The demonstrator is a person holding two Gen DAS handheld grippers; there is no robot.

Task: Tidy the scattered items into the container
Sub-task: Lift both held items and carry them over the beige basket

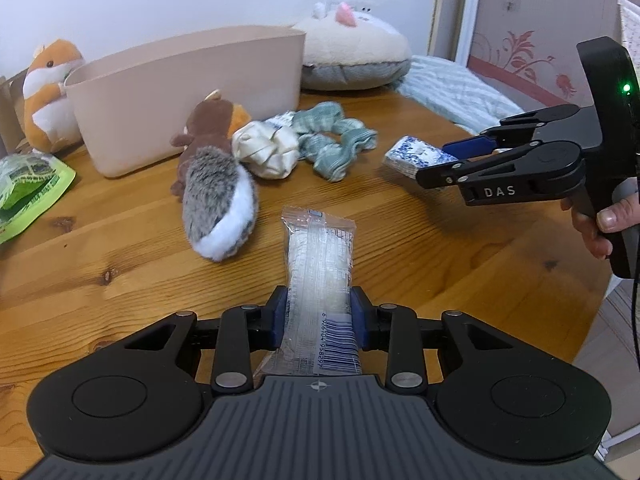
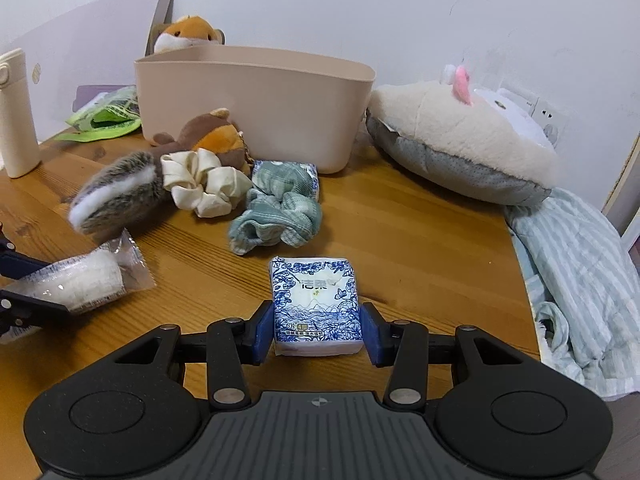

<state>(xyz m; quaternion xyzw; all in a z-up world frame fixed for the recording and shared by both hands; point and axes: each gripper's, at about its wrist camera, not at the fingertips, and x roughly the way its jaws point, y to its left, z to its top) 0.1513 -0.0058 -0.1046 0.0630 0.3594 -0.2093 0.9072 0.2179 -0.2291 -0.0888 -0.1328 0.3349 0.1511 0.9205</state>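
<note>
Left gripper (image 1: 319, 312) clamps crinkly clear packet (image 1: 320, 264) (right gripper (image 2: 318, 330) pinches boxy tissue pack (image 2: 316, 304))

— What carries it all?
— A wooden table (image 2: 420, 240).
— And on it?
— A beige bin (image 2: 256, 108), squirrel plush (image 2: 132, 184), cream scrunchie (image 2: 204, 184), green scrunchie (image 2: 276, 216), round plush (image 2: 460, 148), striped cloth (image 2: 576, 264), green packet (image 2: 108, 116), cream bottle (image 2: 18, 116).

My left tool (image 1: 319, 312) grips a clear plastic-wrapped white packet (image 1: 318, 268) above the wooden tabletop (image 1: 440, 248), near the beige plastic bin (image 1: 180, 100).
</note>
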